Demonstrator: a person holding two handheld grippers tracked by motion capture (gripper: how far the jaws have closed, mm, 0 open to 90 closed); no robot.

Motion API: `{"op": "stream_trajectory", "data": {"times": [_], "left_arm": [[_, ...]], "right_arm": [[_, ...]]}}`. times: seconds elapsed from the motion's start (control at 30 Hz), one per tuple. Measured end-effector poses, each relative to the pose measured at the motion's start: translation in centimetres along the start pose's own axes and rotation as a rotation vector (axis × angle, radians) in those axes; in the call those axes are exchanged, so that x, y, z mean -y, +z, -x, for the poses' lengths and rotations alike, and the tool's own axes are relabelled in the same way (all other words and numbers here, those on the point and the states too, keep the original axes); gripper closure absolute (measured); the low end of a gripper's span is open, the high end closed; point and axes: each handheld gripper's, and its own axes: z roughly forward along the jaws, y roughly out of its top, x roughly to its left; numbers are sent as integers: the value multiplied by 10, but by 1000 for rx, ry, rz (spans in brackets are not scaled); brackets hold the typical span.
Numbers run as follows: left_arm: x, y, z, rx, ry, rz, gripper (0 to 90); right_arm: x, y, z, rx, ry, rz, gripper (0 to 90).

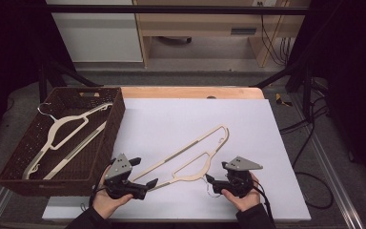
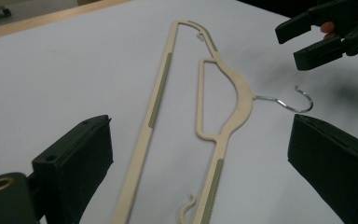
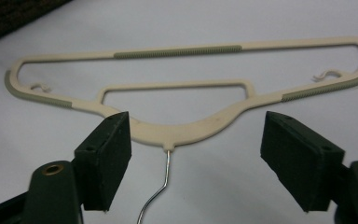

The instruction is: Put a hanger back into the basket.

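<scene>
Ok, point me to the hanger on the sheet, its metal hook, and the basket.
hanger (image 3: 186, 130), right gripper view, on the cream neck between the jaws.
metal hook (image 2: 294, 103), left gripper view, on the curved wire end.
basket (image 1: 117, 117), high view, on its right woven wall.

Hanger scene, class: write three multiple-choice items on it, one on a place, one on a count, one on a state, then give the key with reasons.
1. Where does the hanger between the grippers lie?
A. on the white table sheet
B. in the basket
C. on the floor

2. How many hangers are in the brown wicker basket?
A. none
B. one
C. three

3. How do the right gripper's jaws stand?
A. shut on the hook
B. open, either side of the wire hook
C. shut on nothing

Key: 1 A, the high view shows it flat on the sheet. 2 B, a single cream hanger lies inside. 3 B, the right gripper view shows the jaws wide apart.
</scene>
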Motion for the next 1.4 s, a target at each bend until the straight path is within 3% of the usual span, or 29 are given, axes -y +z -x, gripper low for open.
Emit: {"op": "stream_trajectory", "data": {"times": [0.23, 0.4, 0.77, 1.0, 1.03, 1.1, 1.23, 1.27, 1.37, 1.4], "left_arm": [[5, 8, 2, 10, 1, -32, 64], [6, 9, 2, 13, 3, -37, 65], [9, 11, 0, 10, 6, -48, 69], [8, 14, 0, 9, 5, -50, 70], [8, 15, 0, 11, 6, -53, 70], [6, 18, 2, 13, 19, -64, 71], [-1, 24, 5, 23, 41, -73, 78], [-2, 26, 7, 26, 52, -80, 82], [-6, 33, 10, 31, 77, -99, 88], [-7, 35, 11, 37, 81, -106, 94]], "right_arm": [[7, 20, -9, 25, -48, -89, 448], [11, 33, -12, 14, -70, -163, 592], [10, 37, -21, 28, -80, -217, 830], [8, 38, -20, 18, -51, -235, 891], [8, 38, -21, 10, -19, -225, 892], [8, 38, -19, 17, -31, -232, 892], [6, 38, -21, 6, 36, -233, 894], [5, 37, -19, 20, 14, -241, 894], [2, 34, -20, 3, 44, -225, 894], [1, 33, -18, 12, 15, -227, 894]]}}
